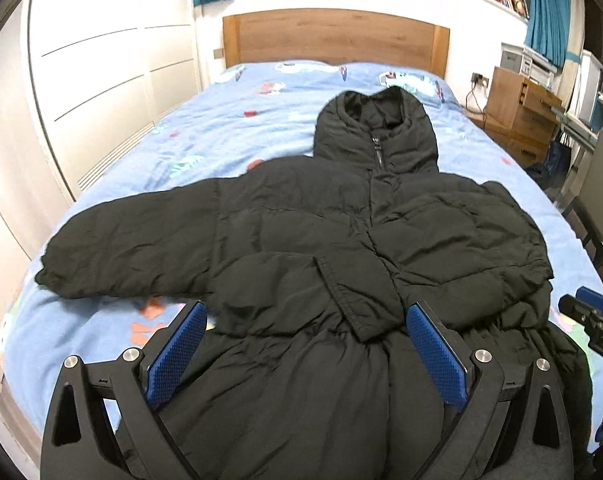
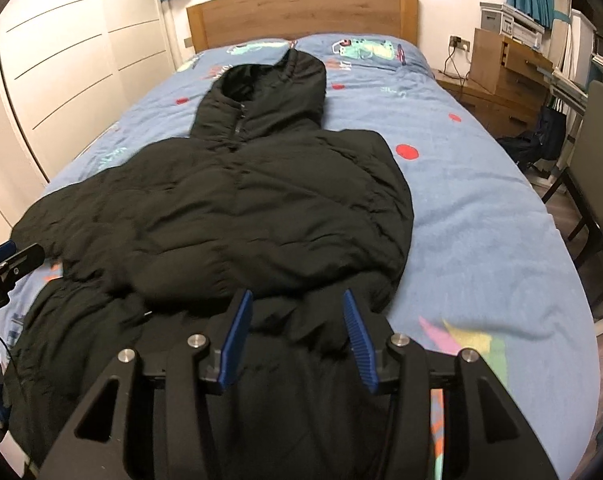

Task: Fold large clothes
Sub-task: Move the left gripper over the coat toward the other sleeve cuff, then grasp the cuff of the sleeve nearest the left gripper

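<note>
A black hooded puffer jacket (image 1: pixel 301 220) lies face up on the blue bed (image 1: pixel 221 128), hood toward the headboard. Its left sleeve (image 1: pixel 121 248) stretches out to the left. Its right sleeve (image 1: pixel 353 280) is folded across the chest. My left gripper (image 1: pixel 307 316) is open over the jacket's lower hem and holds nothing. My right gripper (image 2: pixel 297 304) is open over the hem near the jacket's right edge (image 2: pixel 261 208) and holds nothing. The right gripper's tip also shows in the left wrist view (image 1: pixel 589 316), and the left gripper's tip shows in the right wrist view (image 2: pixel 9 268).
White wardrobe doors (image 1: pixel 101 80) stand along the bed's left side. A wooden headboard (image 1: pixel 333 36) is at the far end. A wooden bedside cabinet (image 2: pixel 501 76), a chair (image 2: pixel 597 168) and bags (image 2: pixel 541 136) stand to the right. Bare blue bedding (image 2: pixel 481 220) lies right of the jacket.
</note>
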The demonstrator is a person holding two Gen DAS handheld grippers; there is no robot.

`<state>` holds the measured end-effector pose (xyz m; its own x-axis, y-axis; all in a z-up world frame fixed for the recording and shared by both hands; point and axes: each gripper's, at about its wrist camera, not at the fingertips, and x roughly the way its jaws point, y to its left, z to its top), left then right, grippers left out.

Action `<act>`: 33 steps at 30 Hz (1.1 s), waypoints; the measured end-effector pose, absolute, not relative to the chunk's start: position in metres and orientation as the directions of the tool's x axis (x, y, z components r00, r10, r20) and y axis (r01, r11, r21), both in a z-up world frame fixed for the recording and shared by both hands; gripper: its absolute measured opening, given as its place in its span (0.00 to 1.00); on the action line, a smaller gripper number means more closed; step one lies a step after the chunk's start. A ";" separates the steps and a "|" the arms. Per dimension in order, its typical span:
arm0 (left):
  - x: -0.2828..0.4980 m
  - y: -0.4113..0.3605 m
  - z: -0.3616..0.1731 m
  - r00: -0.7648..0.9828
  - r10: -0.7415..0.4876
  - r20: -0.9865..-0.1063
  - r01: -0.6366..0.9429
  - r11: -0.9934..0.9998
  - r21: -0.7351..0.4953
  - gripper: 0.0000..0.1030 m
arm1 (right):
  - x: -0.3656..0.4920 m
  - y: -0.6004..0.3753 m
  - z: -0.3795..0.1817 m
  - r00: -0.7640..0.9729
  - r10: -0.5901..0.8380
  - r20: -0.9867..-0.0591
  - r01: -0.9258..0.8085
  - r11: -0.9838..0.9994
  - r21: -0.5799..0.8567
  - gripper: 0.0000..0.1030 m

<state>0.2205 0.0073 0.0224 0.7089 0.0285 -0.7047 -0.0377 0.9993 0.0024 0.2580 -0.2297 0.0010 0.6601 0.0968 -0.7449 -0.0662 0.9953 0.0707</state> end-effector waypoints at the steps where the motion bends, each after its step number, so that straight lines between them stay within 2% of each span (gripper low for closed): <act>1: 0.216 0.013 0.026 0.713 0.032 -0.700 -0.044 0.999 0.001 0.96 | 0.253 -0.226 0.004 0.664 0.100 -0.741 -0.069 0.995 0.073 0.45; 9: 0.192 0.069 0.036 0.729 0.075 -0.680 -0.126 0.992 -0.025 0.96 | 0.214 -0.197 0.026 0.689 0.113 -0.716 -0.082 0.994 0.079 0.45; 17: 0.185 0.132 0.029 0.723 0.126 -0.679 -0.217 0.975 -0.051 0.97 | 0.210 -0.167 0.038 0.696 0.103 -0.711 -0.099 0.994 0.047 0.46; 25: 0.196 0.199 0.007 0.687 0.190 -0.701 -0.320 0.946 -0.057 0.98 | 0.226 -0.133 0.032 0.676 0.104 -0.729 -0.128 0.992 0.023 0.47; 33: 0.215 0.253 -0.017 0.647 0.234 -0.726 -0.392 0.918 -0.054 0.99 | 0.248 -0.093 0.012 0.637 0.121 -0.761 -0.180 0.984 0.005 0.52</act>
<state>0.2146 0.2526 -0.0165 0.6466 0.2337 -0.7262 -0.3924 0.9182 -0.0539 0.2484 -0.0934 0.0121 0.6369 0.1206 -0.7615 -0.1799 0.9837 0.0053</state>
